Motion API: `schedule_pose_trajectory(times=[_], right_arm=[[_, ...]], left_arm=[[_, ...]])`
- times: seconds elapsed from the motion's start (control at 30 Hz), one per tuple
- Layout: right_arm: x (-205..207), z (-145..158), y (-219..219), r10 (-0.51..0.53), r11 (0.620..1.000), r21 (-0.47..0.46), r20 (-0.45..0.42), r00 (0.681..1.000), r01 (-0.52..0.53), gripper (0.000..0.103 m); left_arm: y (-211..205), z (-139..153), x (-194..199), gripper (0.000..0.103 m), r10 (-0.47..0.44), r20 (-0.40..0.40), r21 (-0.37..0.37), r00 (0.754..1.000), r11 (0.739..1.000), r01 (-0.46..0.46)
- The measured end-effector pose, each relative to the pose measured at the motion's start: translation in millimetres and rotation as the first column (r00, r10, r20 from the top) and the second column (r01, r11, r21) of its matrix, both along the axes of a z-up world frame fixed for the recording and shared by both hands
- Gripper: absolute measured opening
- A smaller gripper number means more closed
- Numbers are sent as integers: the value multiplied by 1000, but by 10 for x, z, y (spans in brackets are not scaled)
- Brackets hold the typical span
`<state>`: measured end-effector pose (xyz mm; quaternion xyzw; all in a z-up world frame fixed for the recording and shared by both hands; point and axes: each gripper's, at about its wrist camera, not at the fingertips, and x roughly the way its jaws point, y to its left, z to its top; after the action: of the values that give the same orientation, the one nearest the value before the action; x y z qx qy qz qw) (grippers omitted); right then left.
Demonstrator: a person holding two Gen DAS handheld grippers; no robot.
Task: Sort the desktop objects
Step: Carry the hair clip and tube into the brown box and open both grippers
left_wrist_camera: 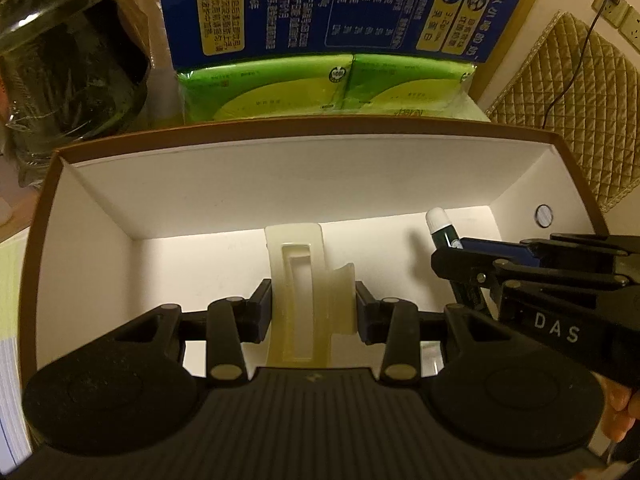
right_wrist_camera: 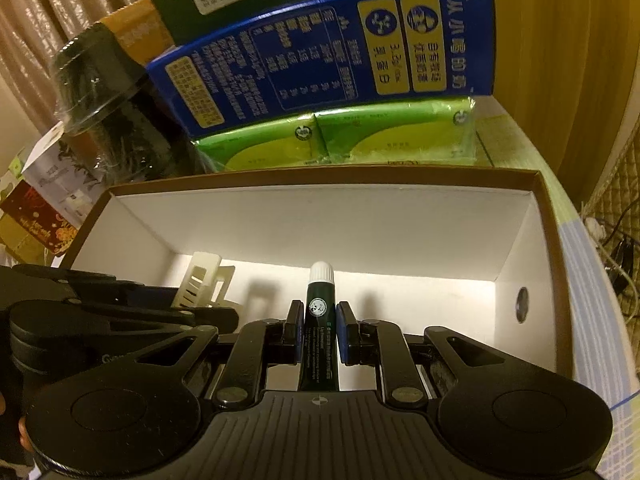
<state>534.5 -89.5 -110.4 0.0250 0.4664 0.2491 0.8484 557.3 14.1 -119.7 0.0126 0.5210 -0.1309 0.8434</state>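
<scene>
A cream plastic clip (left_wrist_camera: pixel 310 292) is clamped in the left tool (left_wrist_camera: pixel 314 308), a green tube (right_wrist_camera: pixel 320 332) in the right tool (right_wrist_camera: pixel 319 334), over the open box (left_wrist_camera: pixel 280 184). The lower ends of both items are hidden.

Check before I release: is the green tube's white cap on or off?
On. The white cap sits on the dark green tube held by the right gripper.

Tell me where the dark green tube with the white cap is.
The tube is clamped in the right gripper, held over the open white box, right of the left gripper's cream plastic clip.
</scene>
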Motion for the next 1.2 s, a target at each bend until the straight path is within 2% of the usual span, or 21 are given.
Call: schedule_pose_trajectory(times=[0.2,0.33,0.57,0.63,0.7,0.8,0.87,0.97,1.07,1.2], right_arm=[[47,-74,21,-12,1000,16,-26,1000,13,14],[59,-64,6,-27,999,26,-20,999,27,14],[32,-22,-50,-29,998,50,-14,999,30,17],[8,16,-81,-33,998,58,-12,999,33,30],[-51,89,-109,-28,998,65,14,1000,27,59],[-170,239,-126,14,997,77,49,999,-18,75],[-261,343,-159,51,993,101,58,997,-57,84],[-431,503,-217,81,990,107,102,991,-92,93],[-584,612,-265,85,989,109,123,989,-99,97],[-776,701,-322,81,989,111,134,988,-96,99]], left_arm=[[7,-20,39,37,-5,3,-5,1000,1000,5],[24,-2,50,49,8,15,-5,1000,1000,-8],[64,73,-11,56,-5,34,20,999,1000,4],[80,124,-58,61,-6,50,26,999,1000,4],[96,186,-128,67,-5,72,44,997,999,2],[135,286,-245,72,-8,100,61,995,998,2],[176,359,-344,81,-7,116,62,993,998,-1],[226,456,-510,85,-15,137,61,991,998,7],[257,535,-663,91,-16,142,55,990,998,8],[292,644,-867,92,-18,152,37,988,999,13]])
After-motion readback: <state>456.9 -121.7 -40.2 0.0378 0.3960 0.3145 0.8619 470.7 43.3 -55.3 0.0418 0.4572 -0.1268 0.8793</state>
